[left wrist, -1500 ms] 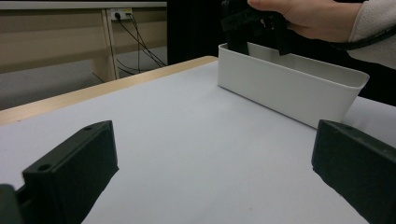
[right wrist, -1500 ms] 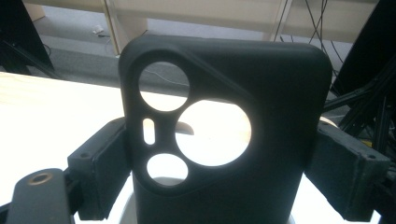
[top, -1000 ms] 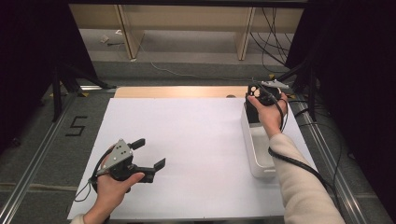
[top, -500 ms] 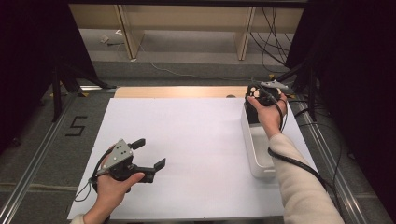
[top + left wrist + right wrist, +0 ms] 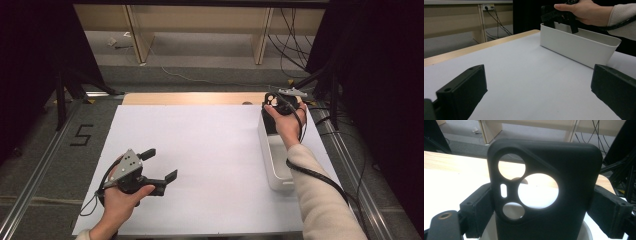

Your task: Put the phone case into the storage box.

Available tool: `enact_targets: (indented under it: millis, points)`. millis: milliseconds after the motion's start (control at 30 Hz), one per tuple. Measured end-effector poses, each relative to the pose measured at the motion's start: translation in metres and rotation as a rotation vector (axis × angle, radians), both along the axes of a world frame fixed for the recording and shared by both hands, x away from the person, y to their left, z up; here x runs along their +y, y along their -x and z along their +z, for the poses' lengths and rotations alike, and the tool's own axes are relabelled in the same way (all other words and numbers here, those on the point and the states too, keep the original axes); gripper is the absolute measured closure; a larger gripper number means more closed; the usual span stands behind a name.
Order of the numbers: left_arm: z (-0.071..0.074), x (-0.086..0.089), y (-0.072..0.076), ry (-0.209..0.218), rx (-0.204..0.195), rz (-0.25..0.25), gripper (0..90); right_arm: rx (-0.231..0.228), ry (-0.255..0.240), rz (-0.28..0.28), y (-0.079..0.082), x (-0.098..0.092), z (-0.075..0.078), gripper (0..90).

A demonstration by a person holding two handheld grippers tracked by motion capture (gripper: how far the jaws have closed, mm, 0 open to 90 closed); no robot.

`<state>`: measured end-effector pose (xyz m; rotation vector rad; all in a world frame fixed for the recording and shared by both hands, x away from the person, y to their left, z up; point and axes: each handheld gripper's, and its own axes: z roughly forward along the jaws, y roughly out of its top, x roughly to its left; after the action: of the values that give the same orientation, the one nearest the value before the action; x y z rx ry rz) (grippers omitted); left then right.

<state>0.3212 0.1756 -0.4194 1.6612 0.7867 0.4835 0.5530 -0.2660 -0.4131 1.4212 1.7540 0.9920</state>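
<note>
Right gripper [image 5: 541, 205] clamps black phone case [image 5: 544, 195] upright over white bin [image 5: 277, 160]; left gripper [image 5: 162, 167] gapes wide above table [image 5: 200, 150], holding nothing.

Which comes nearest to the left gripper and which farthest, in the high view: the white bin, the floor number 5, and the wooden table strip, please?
1. Floor number 5, to the left gripper's upper left.
2. White bin, across the sheet, right.
3. Wooden table strip, along the far edge.

You had two grippers in hand, left [image 5: 159, 166] and right [image 5: 541, 202], one black phone case [image 5: 544, 192] with four cut-outs, one white bin [image 5: 276, 160], and one white sheet [image 5: 200, 150] on one table [image 5: 190, 98]
</note>
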Motion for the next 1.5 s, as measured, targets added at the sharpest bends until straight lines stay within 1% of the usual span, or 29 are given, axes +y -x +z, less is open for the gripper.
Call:
enact_targets:
  millis: [600, 733, 800, 1200, 1300, 1500]
  points:
    - [0.000, 0.000, 0.000, 0.001, 0.000, -0.001, 0.0, 0.010, 0.005, 0.000, -0.002, 0.001, -0.004, 14.4]
    - [0.000, 0.000, 0.000, -0.006, -0.002, -0.005, 0.0, 0.016, 0.002, 0.005, -0.003, 0.001, -0.005, 14.2]
    - [0.000, 0.000, 0.000, 0.001, -0.001, -0.001, 0.0, 0.017, 0.002, 0.009, -0.004, 0.001, -0.006, 13.9]
    - [0.000, 0.000, 0.000, -0.005, -0.001, -0.003, 0.0, 0.007, 0.001, 0.011, -0.006, -0.001, -0.010, 13.1]
    - [0.000, 0.001, 0.000, -0.005, -0.001, -0.003, 0.0, 0.011, -0.006, 0.013, -0.006, -0.002, -0.010, 12.9]
    - [0.000, 0.000, 0.000, -0.005, -0.001, -0.003, 0.0, 0.005, -0.011, 0.017, -0.007, -0.002, -0.011, 12.0]
